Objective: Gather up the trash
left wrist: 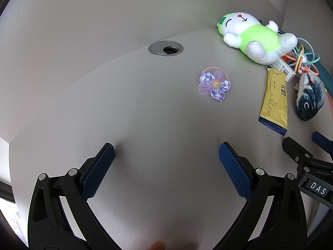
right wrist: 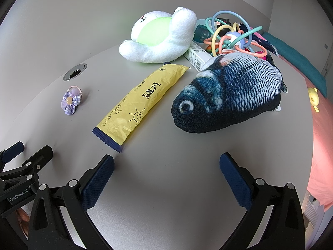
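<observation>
The yellow wrapper (right wrist: pixel 138 104) lies flat on the grey counter (right wrist: pixel 166 166), between the purple flower hair tie (right wrist: pixel 70 100) and the plush fish (right wrist: pixel 226 93); its dark blue end sits just in front of the right hand-held gripper (right wrist: pixel 166 164) — that one has its blue pads wide apart and holds nothing; the left hand-held gripper (left wrist: pixel 166 154) is wide apart too, empty, over bare counter; a white and green plush toy (right wrist: pixel 160 37) lies behind the wrapper.

Grey desk (left wrist: pixel 145 108) with cable grommet (left wrist: pixel 165 48) — pale wall (left wrist: pixel 104 10) behind.
</observation>
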`<state>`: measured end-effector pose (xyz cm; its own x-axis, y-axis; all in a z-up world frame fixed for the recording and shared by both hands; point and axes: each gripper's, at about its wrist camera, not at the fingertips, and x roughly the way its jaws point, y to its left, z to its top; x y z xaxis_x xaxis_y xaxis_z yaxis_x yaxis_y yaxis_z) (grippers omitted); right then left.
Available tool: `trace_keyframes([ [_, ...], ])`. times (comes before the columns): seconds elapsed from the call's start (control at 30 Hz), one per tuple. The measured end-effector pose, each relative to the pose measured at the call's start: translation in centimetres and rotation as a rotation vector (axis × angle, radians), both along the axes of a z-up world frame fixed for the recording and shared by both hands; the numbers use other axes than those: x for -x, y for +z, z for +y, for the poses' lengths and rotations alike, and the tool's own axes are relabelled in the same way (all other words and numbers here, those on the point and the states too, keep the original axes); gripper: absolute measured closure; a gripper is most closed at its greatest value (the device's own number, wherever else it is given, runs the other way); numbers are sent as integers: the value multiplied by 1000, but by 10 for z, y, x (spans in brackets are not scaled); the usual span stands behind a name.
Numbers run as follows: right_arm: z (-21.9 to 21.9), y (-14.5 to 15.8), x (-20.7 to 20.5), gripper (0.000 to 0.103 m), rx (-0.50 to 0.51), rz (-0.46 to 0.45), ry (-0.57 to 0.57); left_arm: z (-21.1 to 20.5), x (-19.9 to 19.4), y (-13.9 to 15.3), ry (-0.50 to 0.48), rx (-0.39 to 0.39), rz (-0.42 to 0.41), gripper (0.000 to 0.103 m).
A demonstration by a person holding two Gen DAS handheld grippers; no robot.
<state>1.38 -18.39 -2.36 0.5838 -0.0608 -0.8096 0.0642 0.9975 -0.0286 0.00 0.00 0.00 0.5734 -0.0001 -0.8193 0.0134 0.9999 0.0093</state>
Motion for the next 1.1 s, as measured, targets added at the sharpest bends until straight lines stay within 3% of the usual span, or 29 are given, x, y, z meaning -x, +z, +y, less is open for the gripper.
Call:
trace_keyframes([
  [1.1,-1,1,-2,2,-6,-3,13,1,-1,0,7,2,0,6],
])
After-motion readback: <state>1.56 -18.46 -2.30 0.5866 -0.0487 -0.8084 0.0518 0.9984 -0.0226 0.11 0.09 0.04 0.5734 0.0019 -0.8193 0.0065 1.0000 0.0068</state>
